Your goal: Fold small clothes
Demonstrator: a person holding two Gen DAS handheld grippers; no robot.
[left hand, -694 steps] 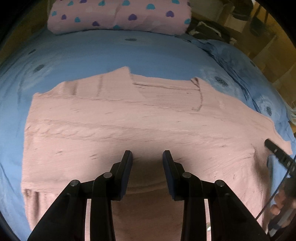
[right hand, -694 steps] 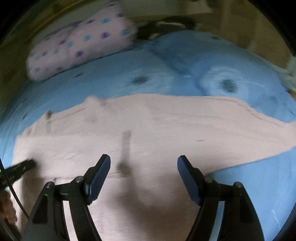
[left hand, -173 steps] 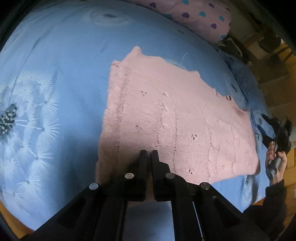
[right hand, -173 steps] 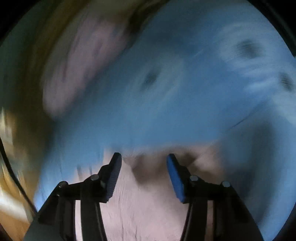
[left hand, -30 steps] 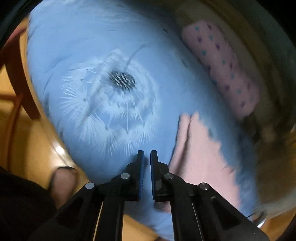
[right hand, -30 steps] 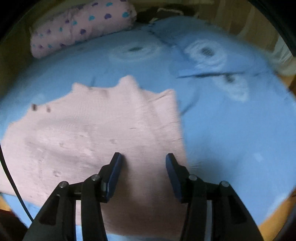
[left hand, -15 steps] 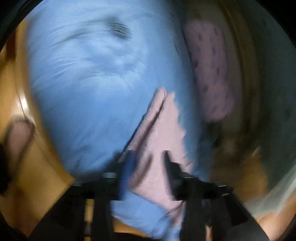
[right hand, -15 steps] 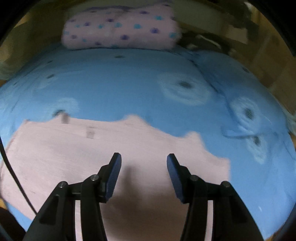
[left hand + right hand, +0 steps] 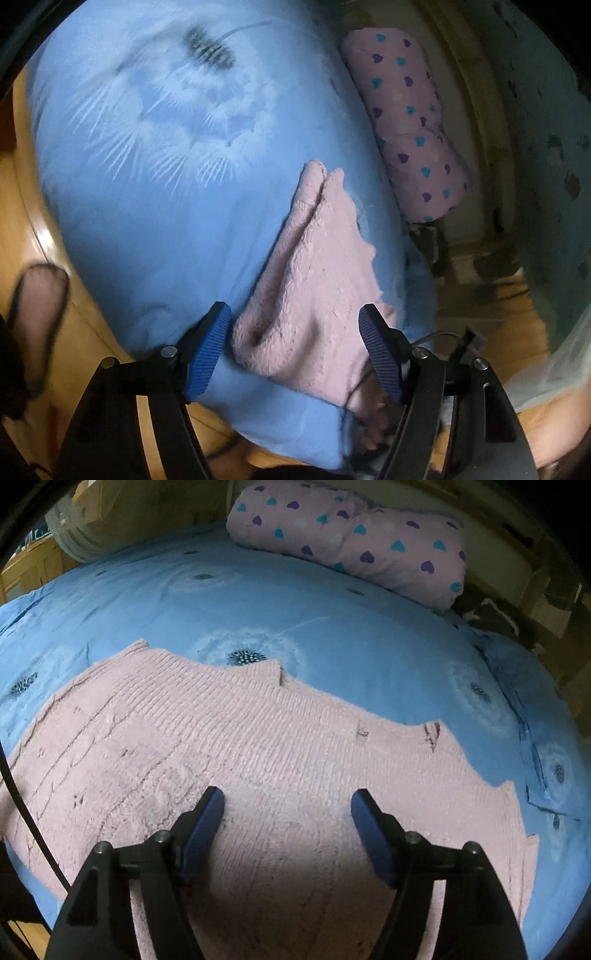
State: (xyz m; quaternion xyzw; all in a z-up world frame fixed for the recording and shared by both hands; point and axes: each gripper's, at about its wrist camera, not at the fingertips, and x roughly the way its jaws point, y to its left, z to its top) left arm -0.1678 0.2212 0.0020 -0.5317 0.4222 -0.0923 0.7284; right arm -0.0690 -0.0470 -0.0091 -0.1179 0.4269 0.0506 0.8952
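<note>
A wide bed covered by a light blue sheet printed with white dandelion heads (image 9: pixel 332 602) fills the ground ahead of both tools. On it lies the pink ribbed-knit sweater (image 9: pixel 258 746), folded over on itself into a broad, roughly flat slab whose far edge runs in uneven steps across the sheet; in the right wrist view it spreads directly beneath and ahead of the right tool, and in the left wrist view the same sweater (image 9: pixel 314 280) reaches away from the left tool as a long fuzzy strip near the edge of the bed, its near end bunched into a soft fold. Beyond the sweater, at the far side of the bed from the right tool, rests a long pale pink pillow dotted with purple and teal hearts (image 9: pixel 354 539); from the left tool it sits up and to the right (image 9: pixel 406 122). The right tool (image 9: pixel 286 812) hangs above the sweater with its blue-padded jaws apart, just having widened, nothing between them but the knit below. The left tool (image 9: pixel 295 339) likewise has its jaws spread, having just been opening, and the bunched near end of the sweater sits in the gap without either pad pressing on it.
</note>
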